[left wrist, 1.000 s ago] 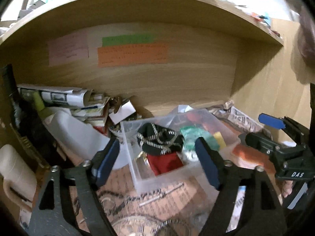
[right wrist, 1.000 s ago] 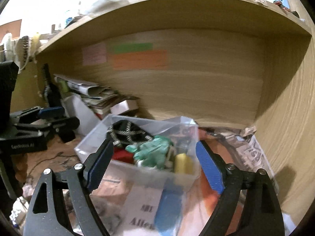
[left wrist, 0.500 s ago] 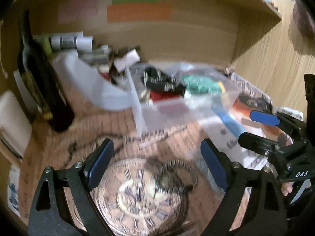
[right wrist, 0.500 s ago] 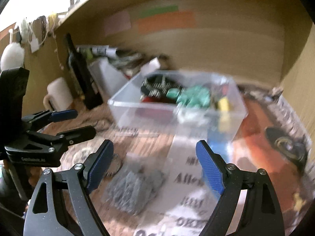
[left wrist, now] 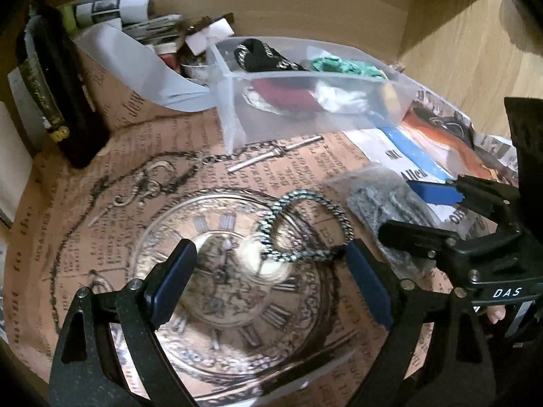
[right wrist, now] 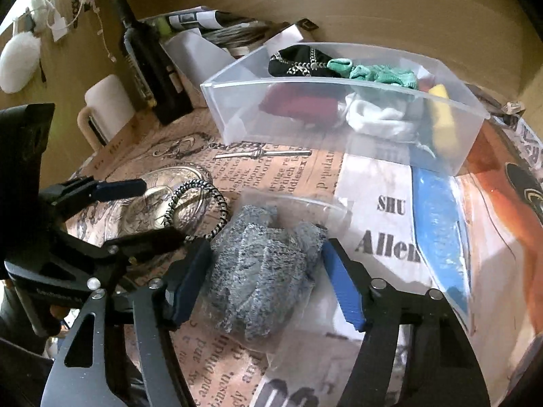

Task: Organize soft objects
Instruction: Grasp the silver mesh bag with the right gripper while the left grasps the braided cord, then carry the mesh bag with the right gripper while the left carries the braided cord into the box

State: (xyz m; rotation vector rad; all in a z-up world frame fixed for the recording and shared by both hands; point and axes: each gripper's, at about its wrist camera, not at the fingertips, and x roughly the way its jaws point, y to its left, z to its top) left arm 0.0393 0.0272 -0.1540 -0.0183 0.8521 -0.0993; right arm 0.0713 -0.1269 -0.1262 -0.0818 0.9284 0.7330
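Note:
A clear plastic bin [right wrist: 342, 129] [left wrist: 315, 108] holds black, red, green, white and yellow soft items. A grey knitted item in a clear bag [right wrist: 264, 271] [left wrist: 387, 207] lies on the printed mat. My right gripper [right wrist: 264, 281] is open with its fingers on either side of the bag. A black-and-white braided hair tie [left wrist: 305, 227] [right wrist: 200, 203] lies on the clock print. My left gripper [left wrist: 268, 281] is open just before the hair tie, its right finger close to the loop.
A dark bottle [right wrist: 149, 64] and a cream mug [right wrist: 105, 108] stand at the left. Papers and a white folder [left wrist: 142, 64] pile behind the bin. Wooden shelf walls close the back and right.
Both grippers have pulled back from the bin and tilted down to the mat. The hair tie and the grey bag have come between their fingers.

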